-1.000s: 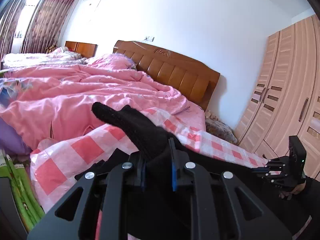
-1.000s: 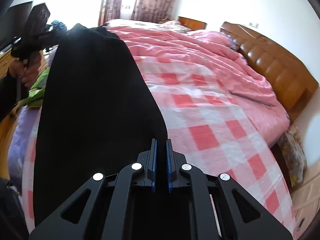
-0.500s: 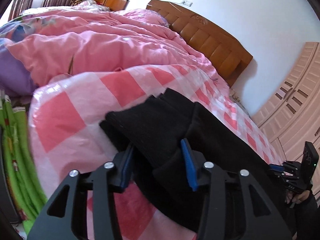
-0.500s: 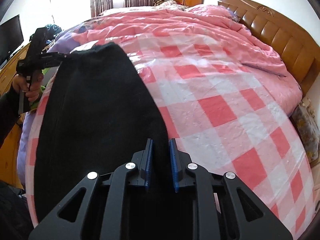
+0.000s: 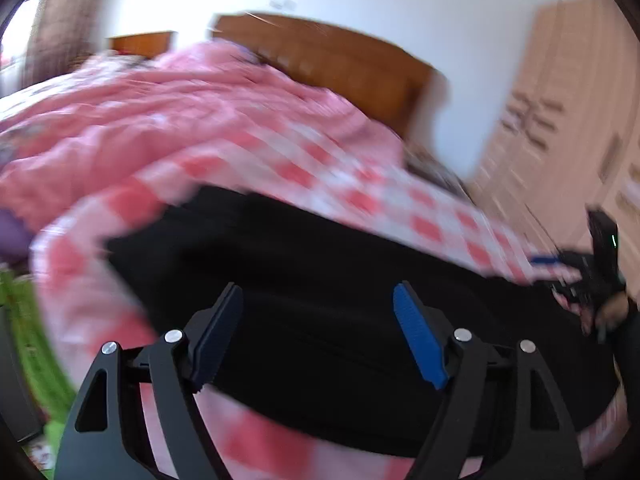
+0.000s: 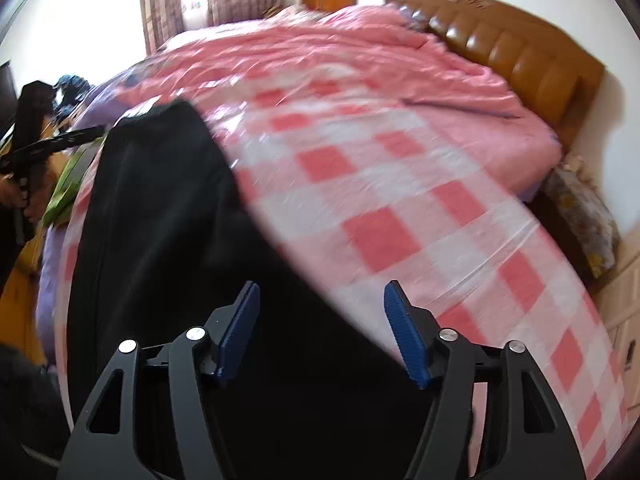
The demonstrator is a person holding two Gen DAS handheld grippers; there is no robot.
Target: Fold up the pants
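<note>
The black pants [image 5: 320,264] lie flat along the near edge of the bed on the pink checked sheet [image 5: 304,168]. They also show in the right wrist view [image 6: 160,216], stretching away to the left. My left gripper [image 5: 318,296] is open and empty, just above one end of the pants. My right gripper [image 6: 320,292] is open and empty above the other end. Each gripper shows small in the other's view: the right one [image 5: 560,268] and the left one [image 6: 60,140]. Both views are motion-blurred.
A rumpled pink quilt [image 6: 360,64] covers the far half of the bed, against a wooden headboard [image 6: 520,56]. A wardrobe [image 5: 560,120] stands at the right. Green items [image 5: 24,320] lie beside the bed at the left.
Both grippers were shut on the pants and lowered them onto the sheet. Both have now opened and let go, and the pants lie flat.
</note>
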